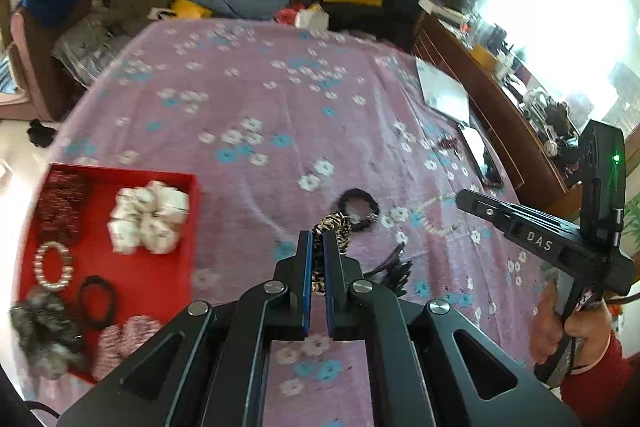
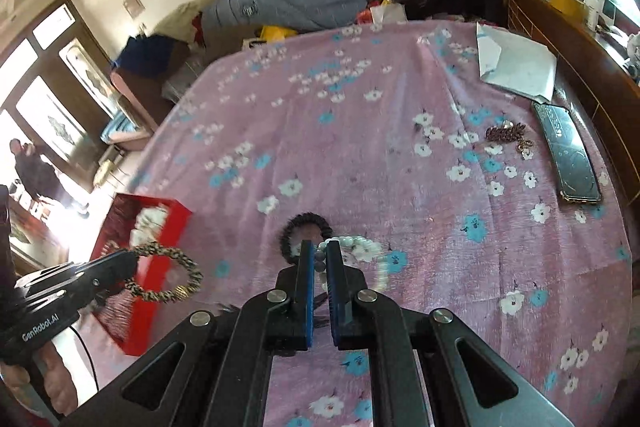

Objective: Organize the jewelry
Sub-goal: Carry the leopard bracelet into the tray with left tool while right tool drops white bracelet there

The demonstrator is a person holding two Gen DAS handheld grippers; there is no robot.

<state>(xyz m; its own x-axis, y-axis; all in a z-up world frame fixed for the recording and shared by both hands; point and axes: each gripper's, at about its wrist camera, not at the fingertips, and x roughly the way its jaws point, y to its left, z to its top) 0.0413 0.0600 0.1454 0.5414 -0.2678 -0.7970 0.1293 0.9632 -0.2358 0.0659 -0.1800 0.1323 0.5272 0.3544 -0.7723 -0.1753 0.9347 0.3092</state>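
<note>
While "DAS" marks the right gripper [image 1: 460, 197], "GenRobot.AI" marks the left gripper [image 2: 132, 261].

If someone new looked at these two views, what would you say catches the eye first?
Probably the two grippers, each shut on a bracelet: the left gripper pinches a black-and-tan braided bracelet, and the right gripper pinches a white bead bracelet. Next comes the bright red tray at the left edge of the pink flowered bedspread, already holding scrunchies and a bead bracelet. A black hair tie lies on the spread just beyond the fingers.
</note>
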